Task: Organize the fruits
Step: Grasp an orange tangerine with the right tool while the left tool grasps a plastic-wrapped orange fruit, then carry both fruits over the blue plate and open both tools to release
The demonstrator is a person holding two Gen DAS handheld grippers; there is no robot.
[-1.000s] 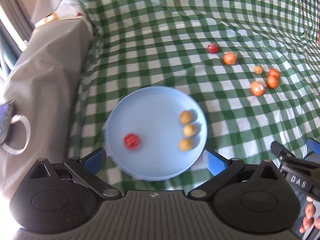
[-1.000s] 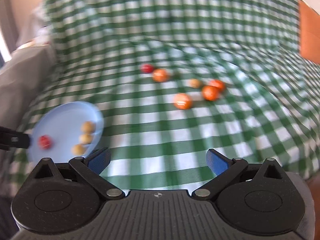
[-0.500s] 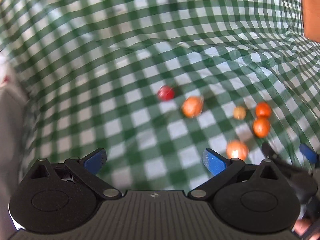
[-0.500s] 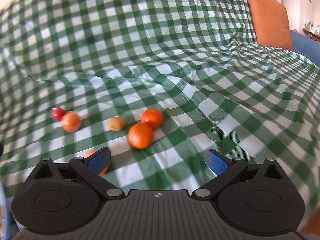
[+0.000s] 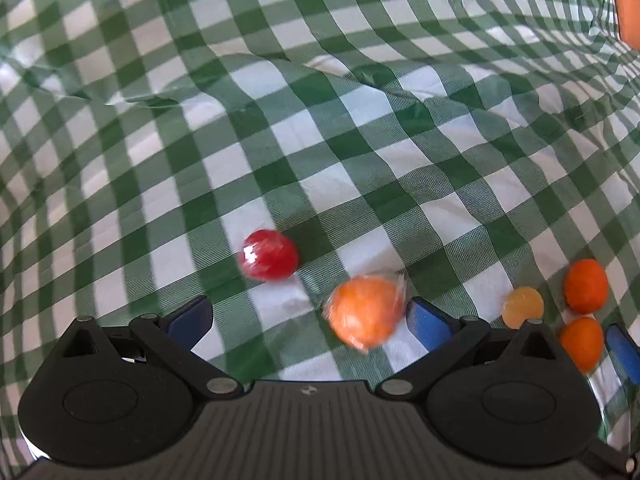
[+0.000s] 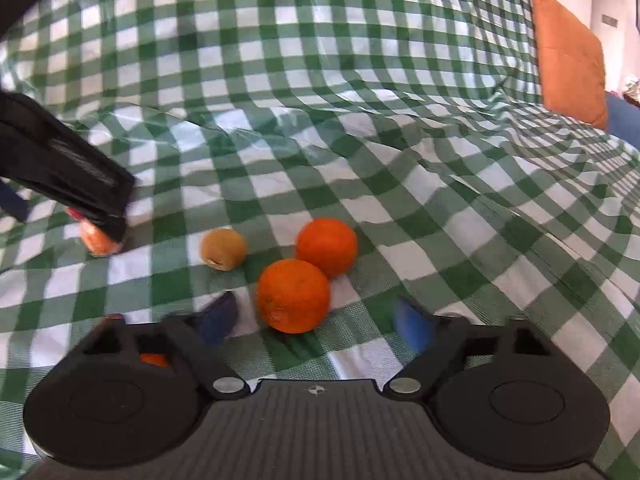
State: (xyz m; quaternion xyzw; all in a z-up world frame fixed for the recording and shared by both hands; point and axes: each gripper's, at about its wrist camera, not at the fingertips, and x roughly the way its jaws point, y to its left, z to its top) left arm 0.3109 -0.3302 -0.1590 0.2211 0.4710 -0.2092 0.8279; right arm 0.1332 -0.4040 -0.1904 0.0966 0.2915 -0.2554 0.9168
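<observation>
The right gripper [image 6: 314, 322] has its fingers spread around the nearest orange [image 6: 293, 295], which lies on the checked cloth [image 6: 360, 152] touching a second orange [image 6: 326, 247]. The left gripper [image 5: 308, 314], fingers also spread, hovers by a wrapped orange fruit [image 5: 365, 311] and a red one [image 5: 269, 260]. The orange looks light, firm and prone to roll, so I would pinch it across its widest middle.

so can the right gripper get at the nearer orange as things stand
Probably yes: the right gripper is open, and the nearer orange lies just ahead between its fingers, nothing in between. The second orange touching it behind may get nudged.

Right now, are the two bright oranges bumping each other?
Touching. In the right wrist view the near orange overlaps the far orange with no cloth showing between them.
</observation>
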